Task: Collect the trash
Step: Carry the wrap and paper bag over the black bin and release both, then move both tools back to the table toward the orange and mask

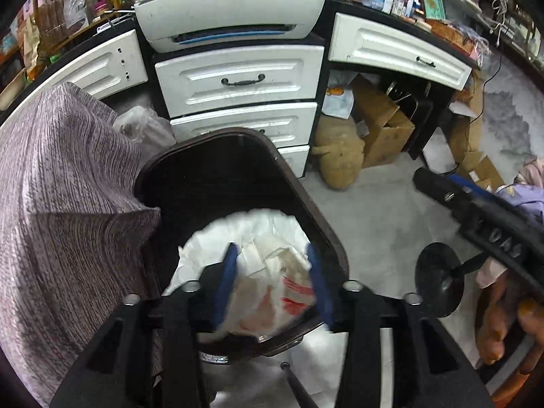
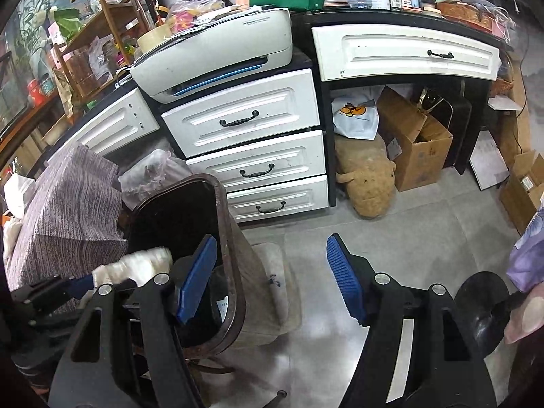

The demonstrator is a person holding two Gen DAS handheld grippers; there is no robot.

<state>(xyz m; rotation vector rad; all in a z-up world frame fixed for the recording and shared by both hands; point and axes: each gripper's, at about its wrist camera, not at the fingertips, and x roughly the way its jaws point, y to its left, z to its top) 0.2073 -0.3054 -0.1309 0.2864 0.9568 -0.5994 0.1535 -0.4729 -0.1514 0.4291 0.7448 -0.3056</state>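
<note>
Plainly the biggest thing in play is the dark bin (image 1: 238, 176), standing on the floor in front of the white drawers (image 1: 238, 78) of the desk, with a grey-mauve cloth-covered bulk (image 1: 68, 204) at its left. Over the bin's near rim hangs the crumpled wrapper (image 1: 272, 272), white paper with red print, lying between the blue fingers (image 1: 227, 272) of the left gripper (image 1: 272, 275).

Those fingers stand partly open; whether the pads press the paper or have let go I cannot tell. The right gripper (image 2: 272, 278) is wide open and empty, above bare floor to the right of the bin.

As for handling, the wrapper looks very light, soft and easily crushed, not fragile, perhaps a little greasy. It probably takes a pinch anywhere across its bunched middle, where folds give the pads bulk; a loose edge would likely slip or tear.
</note>
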